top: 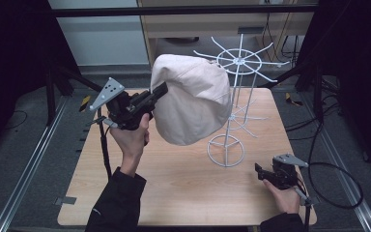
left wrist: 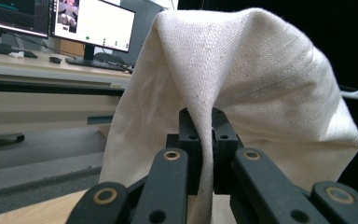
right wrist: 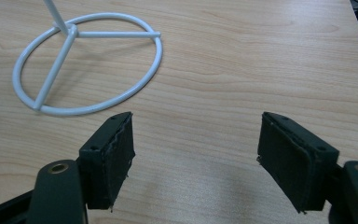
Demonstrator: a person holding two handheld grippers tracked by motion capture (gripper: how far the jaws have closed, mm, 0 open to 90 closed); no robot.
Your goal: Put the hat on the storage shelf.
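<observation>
Left gripper point(top: 160, 92): jaws pinching a fold of the cream hat point(top: 193, 99), held aloft at the 10 o'clock side of the wire stand point(top: 234, 104), apparently for hanging.
Right gripper point(right wrist: 196, 154): jaws spread, empty, low over the table point(top: 183, 193) at the stand's 4 o'clock, clear of the work.

2 monitors point(left wrist: 56, 21) and a keyboard point(left wrist: 95, 63), perhaps a mouse point(left wrist: 55, 59), sit on a desk point(left wrist: 37, 70).

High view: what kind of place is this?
Likely a lab recording station: a wooden table on floor rails, a dark frame overhead, and desk monitors behind the held cream hat.
</observation>
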